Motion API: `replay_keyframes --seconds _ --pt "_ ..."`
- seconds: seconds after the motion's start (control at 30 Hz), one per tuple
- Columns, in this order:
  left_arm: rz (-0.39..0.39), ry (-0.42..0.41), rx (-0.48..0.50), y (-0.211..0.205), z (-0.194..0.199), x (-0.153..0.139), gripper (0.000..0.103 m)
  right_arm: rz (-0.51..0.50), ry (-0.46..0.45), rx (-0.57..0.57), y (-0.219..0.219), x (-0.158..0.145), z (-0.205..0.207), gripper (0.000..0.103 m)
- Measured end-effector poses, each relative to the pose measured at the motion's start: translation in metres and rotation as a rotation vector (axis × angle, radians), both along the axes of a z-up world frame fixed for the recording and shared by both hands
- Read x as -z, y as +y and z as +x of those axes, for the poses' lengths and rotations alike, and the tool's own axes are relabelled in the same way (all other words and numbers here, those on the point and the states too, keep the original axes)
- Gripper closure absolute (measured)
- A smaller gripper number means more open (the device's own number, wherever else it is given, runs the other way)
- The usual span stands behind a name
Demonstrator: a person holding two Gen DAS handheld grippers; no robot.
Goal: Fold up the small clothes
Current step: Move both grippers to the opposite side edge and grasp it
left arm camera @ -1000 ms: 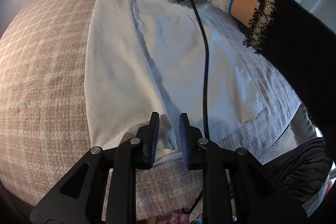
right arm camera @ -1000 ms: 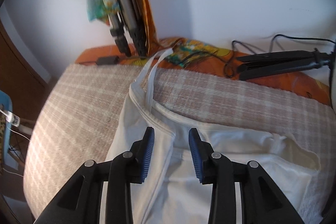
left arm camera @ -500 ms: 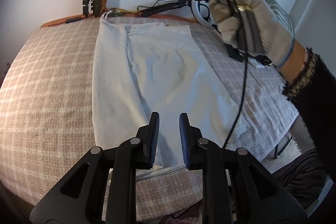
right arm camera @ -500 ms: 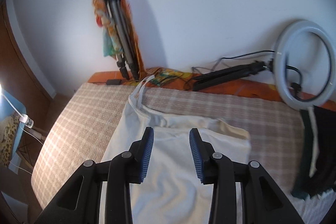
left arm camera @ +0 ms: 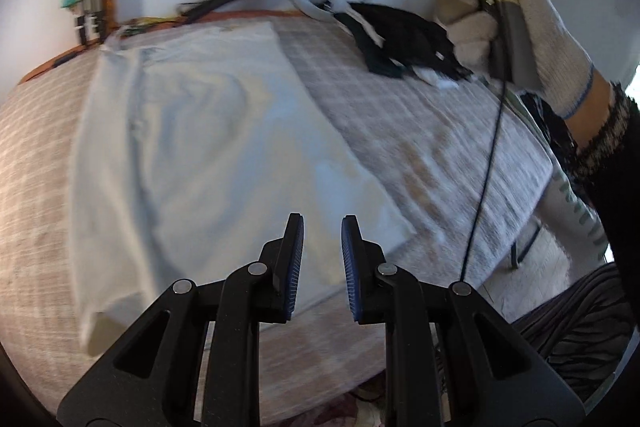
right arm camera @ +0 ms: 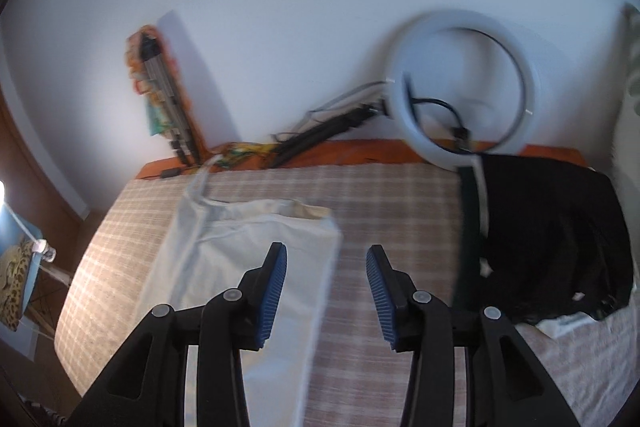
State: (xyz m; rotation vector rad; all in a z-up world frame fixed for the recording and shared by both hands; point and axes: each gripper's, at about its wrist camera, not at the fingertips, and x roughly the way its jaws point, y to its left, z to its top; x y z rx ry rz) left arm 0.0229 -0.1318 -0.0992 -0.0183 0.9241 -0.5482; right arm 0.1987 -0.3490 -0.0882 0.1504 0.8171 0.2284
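White garment (left arm camera: 208,147), folded lengthwise, lying flat toward the left side of the checked bed cover (left arm camera: 420,131), hem at the near edge. Left gripper (left arm camera: 322,259) low over the hem, right gripper (right arm camera: 326,291) raised beside the fold's right edge, both jaws parted and empty, seemingly between folds. Bare cover right of the garment up to the black clothes pile (right arm camera: 552,235) near the ring light (right arm camera: 464,87).
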Motion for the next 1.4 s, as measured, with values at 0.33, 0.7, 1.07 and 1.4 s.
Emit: replay_keyframes --seconds 0.33,0.7,1.07,1.4 --pt "0.063 0.031 0.169 -0.073 -0.007 0.028 0.085 0.032 0.053 0.033 -0.052 0.034 0.016 0.060" --pt "0.131 0.013 0.179 -0.093 0.002 0.050 0.085 0.158 0.088 -0.034 -0.034 0.070 0.058 0.060" --pt "-0.001 0.070 0.108 -0.076 0.008 0.038 0.097 0.163 0.135 -0.087 0.011 0.110 0.121 0.060" --pt "-0.019 0.065 0.089 -0.063 0.007 0.032 0.097 0.216 0.185 -0.107 0.034 0.140 0.150 0.097"
